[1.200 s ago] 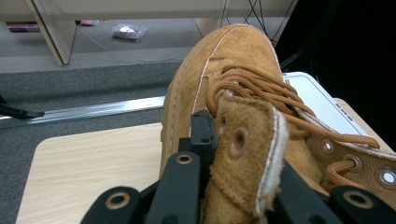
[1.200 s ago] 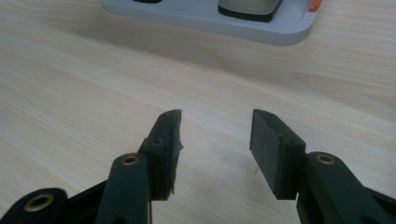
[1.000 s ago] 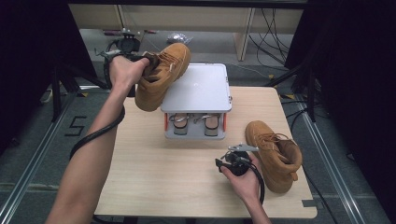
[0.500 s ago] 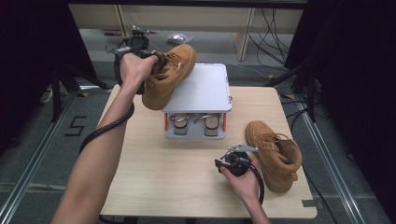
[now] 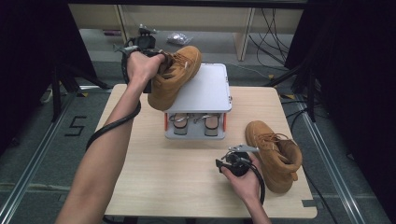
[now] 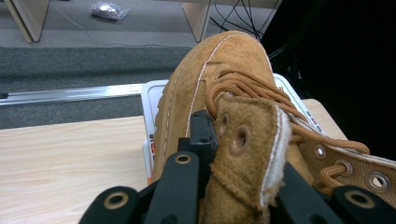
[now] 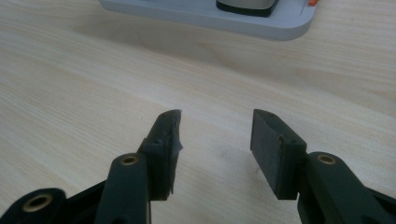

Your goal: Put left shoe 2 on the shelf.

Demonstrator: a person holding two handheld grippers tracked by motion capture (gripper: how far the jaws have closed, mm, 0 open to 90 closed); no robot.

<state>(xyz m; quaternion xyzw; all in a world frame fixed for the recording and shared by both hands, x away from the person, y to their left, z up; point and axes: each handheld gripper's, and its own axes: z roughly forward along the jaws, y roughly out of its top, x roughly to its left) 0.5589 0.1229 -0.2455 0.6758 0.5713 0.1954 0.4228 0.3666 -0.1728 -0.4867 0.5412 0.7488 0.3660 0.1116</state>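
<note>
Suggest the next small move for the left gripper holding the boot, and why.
Probably lower the held boot onto the grey case lid: the left gripper is clamped on its tongue, and it hangs tilted at the lid's left edge.

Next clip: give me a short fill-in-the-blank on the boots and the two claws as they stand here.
1. The left claw is shut on the lifted boot's ____.
2. The right claw is open above the bare ____.
3. The other boot lies on the table beside the ____ hand.
4. The lifted boot hangs over the grey ____.

Missing words: tongue; table; right; box
</note>
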